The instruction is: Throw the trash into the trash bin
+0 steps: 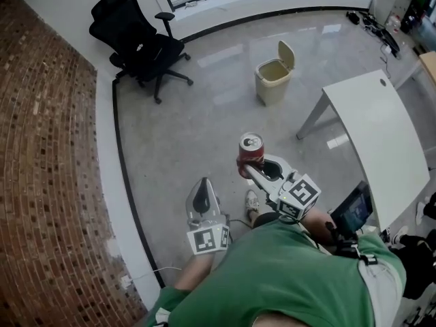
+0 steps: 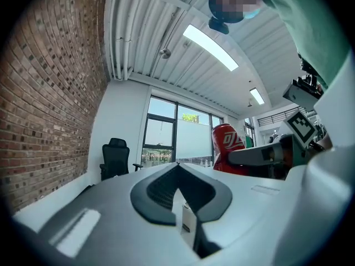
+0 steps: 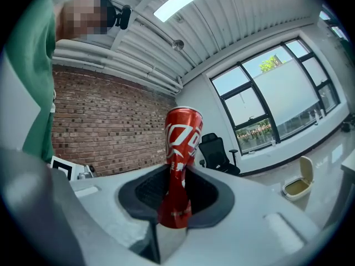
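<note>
The right gripper (image 3: pixel 176 195) clamps a red soda can (image 3: pixel 182 140) between its pads. The can stands upright with its silver top (image 1: pixel 251 142) showing, and its lower body looks dented where the jaws squeeze it. The left gripper (image 2: pixel 178 173) rides just beside it with its jaws drawn together and nothing between them. In the head view, both tools reach forward at about the same level from a person in a green shirt (image 1: pixel 293 278).

The piece of trash is therefore off the floor and in hand, carried out in front of the person and not yet over its target. That target, a pale yellow trash bin (image 1: pixel 272 80), stands well ahead on the glossy grey floor with its lid tipped up and its mouth open. It sits between a black office chair (image 1: pixel 136 43) and the near leg of a white table (image 1: pixel 375 128). A brick wall (image 1: pixel 41 155) runs along the left.

The step in hand appears to be the carry toward the bin. The next move likely calls for closing the remaining stretch of floor and bringing the can above the open mouth. Only then should the right jaws open, since a release from here would drop it short.
</note>
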{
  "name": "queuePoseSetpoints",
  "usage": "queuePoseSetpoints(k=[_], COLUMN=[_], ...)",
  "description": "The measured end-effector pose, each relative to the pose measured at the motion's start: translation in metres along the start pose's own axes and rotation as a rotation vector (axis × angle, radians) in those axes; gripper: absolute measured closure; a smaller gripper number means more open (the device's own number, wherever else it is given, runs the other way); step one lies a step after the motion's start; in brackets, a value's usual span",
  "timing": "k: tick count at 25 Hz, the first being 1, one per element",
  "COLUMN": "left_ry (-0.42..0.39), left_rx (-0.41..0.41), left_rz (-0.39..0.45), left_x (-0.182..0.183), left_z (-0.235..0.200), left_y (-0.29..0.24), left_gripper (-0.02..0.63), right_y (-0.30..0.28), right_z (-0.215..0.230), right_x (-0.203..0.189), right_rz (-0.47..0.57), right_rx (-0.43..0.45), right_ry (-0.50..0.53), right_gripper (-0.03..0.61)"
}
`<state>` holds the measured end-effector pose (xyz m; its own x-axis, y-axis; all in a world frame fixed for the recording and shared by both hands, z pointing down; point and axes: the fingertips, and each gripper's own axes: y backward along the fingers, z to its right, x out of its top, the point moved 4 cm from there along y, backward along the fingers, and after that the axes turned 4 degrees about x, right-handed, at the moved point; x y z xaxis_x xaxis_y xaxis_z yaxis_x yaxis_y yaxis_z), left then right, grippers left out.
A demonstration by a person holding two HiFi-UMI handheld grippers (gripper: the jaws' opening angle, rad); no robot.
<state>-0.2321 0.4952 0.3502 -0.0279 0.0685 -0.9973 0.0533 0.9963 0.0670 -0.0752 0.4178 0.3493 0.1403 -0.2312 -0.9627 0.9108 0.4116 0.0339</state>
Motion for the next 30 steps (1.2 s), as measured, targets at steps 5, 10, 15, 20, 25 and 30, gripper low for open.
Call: queuePoseSetpoints(k=[5, 10, 15, 20, 25, 30], left_ry=[-0.002, 0.001, -0.014, -0.032, -0.035, -0.012], left_rx=[-0.004, 0.001, 0.003, 0.008, -0.047, -0.140], left_rz=[0.004, 0.013, 0.020, 0.028, 0.042, 0.061], left_x=[0.000, 0.002, 0.011, 0.016, 0.010, 0.015], left_z=[-0.017, -0.031, -0.044, -0.050, -0.077, -0.084], left_y=[-0.041, -0.072, -0.091, -0.097, -0.133, -0.165], left_gripper=[0.609, 0.609, 0.609, 0.609, 0.609, 0.609], right_y=[-0.035, -0.059, -0.077, -0.079, -0.111, -0.128], right_z=[0.021, 0.039, 0.051, 0.051, 0.064, 0.071], right_x=[0.007, 0.011, 0.019, 0.023, 0.017, 0.023], right_rz=[-0.010, -0.008, -0.003, 0.008, 0.013, 0.020], right_rx=[0.011, 0.004, -0.002, -0.002, -0.054, -0.120], right_ry=[-0.001, -0.003, 0.003, 0.001, 0.019, 0.041], right_gripper=[0.488, 0.488, 0.488, 0.488, 0.488, 0.488])
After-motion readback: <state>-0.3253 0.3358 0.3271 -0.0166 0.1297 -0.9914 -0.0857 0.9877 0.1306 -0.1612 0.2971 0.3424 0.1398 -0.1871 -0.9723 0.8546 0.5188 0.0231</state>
